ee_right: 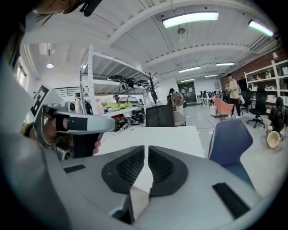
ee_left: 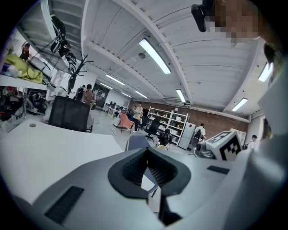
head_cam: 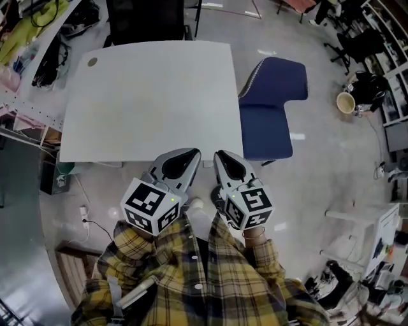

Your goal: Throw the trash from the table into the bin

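Observation:
The white table (head_cam: 153, 95) lies ahead of me with a bare top; I see no trash on it in any view. Both grippers are held close to my body, just off the table's near edge. My left gripper (head_cam: 194, 153) points at that edge with its jaws together and nothing between them, as the left gripper view (ee_left: 147, 150) shows. Beside it, my right gripper (head_cam: 218, 155) also has its jaws nearly touching and empty (ee_right: 146, 148). A beige round bucket (head_cam: 346, 102) stands on the floor at the far right.
A blue chair (head_cam: 271, 108) stands against the table's right side. A black chair (head_cam: 146, 19) sits behind the table. Shelves with clutter (head_cam: 32, 44) line the left, more racks the right. Cables and a power strip (head_cam: 84, 215) lie on the floor at my left.

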{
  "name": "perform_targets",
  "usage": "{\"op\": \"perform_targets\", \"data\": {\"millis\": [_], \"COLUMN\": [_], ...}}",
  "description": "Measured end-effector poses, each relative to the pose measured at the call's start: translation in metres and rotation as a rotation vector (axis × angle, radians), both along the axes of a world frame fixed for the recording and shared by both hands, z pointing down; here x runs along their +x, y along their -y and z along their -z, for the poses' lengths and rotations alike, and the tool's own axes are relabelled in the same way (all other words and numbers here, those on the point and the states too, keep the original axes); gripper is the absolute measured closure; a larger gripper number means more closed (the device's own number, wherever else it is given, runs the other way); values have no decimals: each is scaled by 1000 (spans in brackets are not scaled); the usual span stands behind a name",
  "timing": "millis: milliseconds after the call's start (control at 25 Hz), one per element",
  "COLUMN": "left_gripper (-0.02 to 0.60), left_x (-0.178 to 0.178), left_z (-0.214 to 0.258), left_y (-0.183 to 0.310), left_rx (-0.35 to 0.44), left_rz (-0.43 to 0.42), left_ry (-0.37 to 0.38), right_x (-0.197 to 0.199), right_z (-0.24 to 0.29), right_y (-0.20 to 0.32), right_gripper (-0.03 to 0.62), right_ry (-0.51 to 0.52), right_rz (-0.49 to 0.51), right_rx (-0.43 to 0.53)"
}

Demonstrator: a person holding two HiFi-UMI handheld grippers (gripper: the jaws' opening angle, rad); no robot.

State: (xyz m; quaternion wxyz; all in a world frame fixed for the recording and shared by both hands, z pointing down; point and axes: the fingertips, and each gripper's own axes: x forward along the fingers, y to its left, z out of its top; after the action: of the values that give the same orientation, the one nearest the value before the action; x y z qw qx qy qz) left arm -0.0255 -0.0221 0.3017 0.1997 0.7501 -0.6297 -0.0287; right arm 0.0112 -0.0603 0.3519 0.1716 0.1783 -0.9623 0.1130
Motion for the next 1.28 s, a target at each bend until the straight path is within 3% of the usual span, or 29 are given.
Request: {"op": "perform_targets", "data": {"millis": [200, 440, 920, 1280], "left_gripper": [572, 572, 572, 572], "left_x": [-49, -83, -100, -96], "left_z": [2, 4, 5, 3], "left_y": [-42, -63, -62, -59], "left_rx": [21, 48, 72, 69], "left_rz": [81, 97, 68, 58], "left_ry": [4, -1, 7, 17], "right_x": [-59, -100, -119, -118], "right_z": [10, 20, 29, 29], "right_y": [-45, -71, -77, -75], "right_gripper": [592, 594, 595, 595], "right_ry": [32, 62, 48, 51], "right_rz": [100, 148, 177, 188], "right_rx": [15, 29, 81, 63]}}
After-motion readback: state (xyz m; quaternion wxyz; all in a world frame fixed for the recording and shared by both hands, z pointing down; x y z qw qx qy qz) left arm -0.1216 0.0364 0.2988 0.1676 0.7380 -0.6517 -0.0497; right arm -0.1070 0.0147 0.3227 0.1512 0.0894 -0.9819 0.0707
